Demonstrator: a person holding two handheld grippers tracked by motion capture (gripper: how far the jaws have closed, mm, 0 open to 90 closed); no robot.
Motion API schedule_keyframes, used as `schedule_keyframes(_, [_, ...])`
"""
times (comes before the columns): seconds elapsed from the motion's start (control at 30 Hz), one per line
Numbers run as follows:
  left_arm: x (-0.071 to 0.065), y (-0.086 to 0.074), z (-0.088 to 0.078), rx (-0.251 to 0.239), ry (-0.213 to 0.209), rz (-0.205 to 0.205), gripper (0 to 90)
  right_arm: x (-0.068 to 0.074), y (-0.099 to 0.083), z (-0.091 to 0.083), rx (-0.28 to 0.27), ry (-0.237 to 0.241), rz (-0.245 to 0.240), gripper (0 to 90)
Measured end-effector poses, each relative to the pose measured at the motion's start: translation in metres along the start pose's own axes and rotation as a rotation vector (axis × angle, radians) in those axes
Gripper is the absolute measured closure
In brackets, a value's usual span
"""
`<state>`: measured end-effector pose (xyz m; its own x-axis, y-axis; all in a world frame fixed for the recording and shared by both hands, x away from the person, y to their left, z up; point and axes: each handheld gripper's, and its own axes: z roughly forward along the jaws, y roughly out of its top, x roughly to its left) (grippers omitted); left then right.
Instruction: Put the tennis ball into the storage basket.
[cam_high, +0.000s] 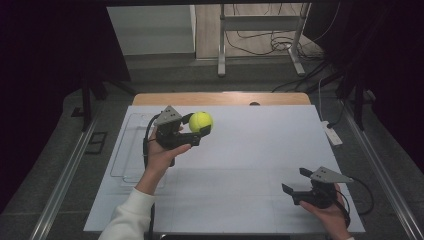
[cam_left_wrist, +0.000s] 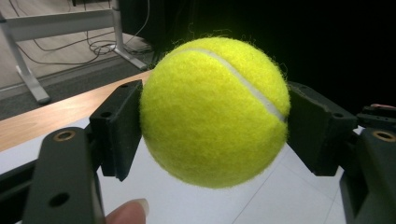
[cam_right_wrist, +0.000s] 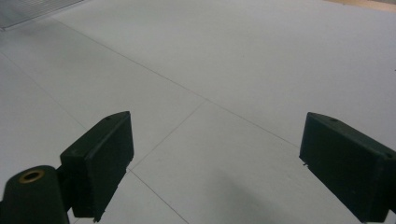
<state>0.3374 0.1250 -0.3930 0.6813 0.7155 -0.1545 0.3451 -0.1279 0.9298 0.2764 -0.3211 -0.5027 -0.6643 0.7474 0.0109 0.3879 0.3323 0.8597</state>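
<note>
Nearest to the person, at the lower right of the high view, the right hand (cam_high: 331, 212) holds the right gripper (cam_high: 299, 181) low over the white sheet (cam_high: 250, 165) that covers the table. Its two black jaws stand wide apart and nothing is between them. In the right gripper view the same gripper (cam_right_wrist: 212, 163) looks over the bare white surface (cam_right_wrist: 224, 70), which is crossed by thin lines, and the corner of a clear tray (cam_right_wrist: 32, 9) appears at the top left.

Farther in, on the left side, the left hand (cam_high: 161, 150) comes up from a white sleeve (cam_high: 131, 215) and holds the left gripper (cam_high: 196, 125) raised above the sheet. Its jaws are clamped on a yellow-green tennis ball (cam_high: 200, 121), one jaw on each side. In the left gripper view the tennis ball (cam_left_wrist: 215, 112) sits between the pads (cam_left_wrist: 122, 126) of the gripper (cam_left_wrist: 212, 123), clear of the table, with its white seam running across the upper right. A fingertip (cam_left_wrist: 128, 212) shows at the bottom edge.

To the left of this hand a clear plastic tray (cam_high: 127, 150) lies on the sheet, near its left edge. Beyond the sheet the wooden edge of the table (cam_high: 220, 98) is visible. Farther away, on the floor, there are the legs of a metal frame (cam_high: 260, 35), loose cables (cam_high: 280, 45) and a white power strip (cam_high: 332, 133).
</note>
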Motion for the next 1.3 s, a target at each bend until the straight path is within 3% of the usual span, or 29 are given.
schedule_keyframes(1.3, [0.033,0.0,-0.022,-0.038,0.132,-0.051,27.1,0.0,0.0,0.0,0.0,-0.002,0.0,10.1])
